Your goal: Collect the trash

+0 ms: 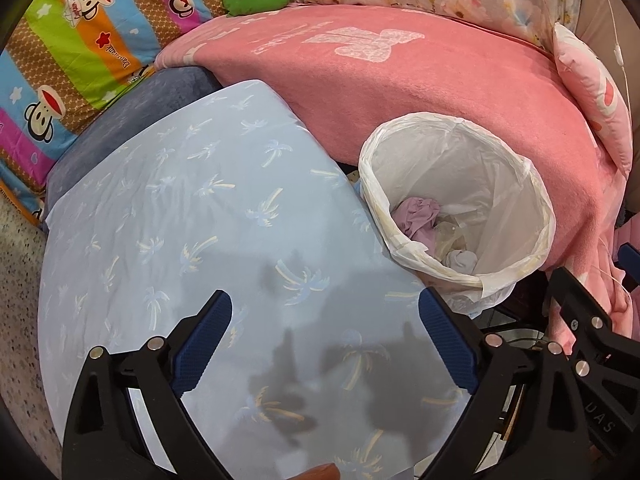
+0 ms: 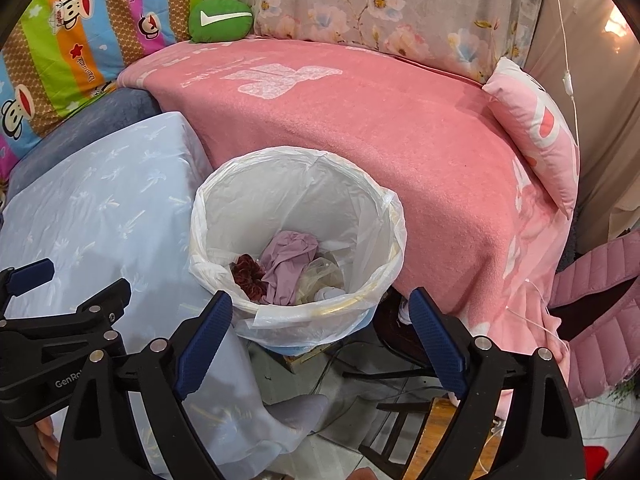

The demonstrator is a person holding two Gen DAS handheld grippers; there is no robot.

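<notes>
The lined trash bin [image 2: 298, 236] sits between the pale blue palm-print cloth [image 2: 100, 216] at nine o'clock and the pink blanket [image 2: 400, 152] from twelve to three. Inside lie a crumpled lilac rag [image 2: 286, 264], a dark red scrunched piece [image 2: 250, 276] and clear plastic. The right hand-held gripper [image 2: 322, 332] hangs over the bin's near rim, jaws spread, nothing between them. The left hand-held gripper [image 1: 326, 340] is spread over the blue cloth, also empty.
</notes>
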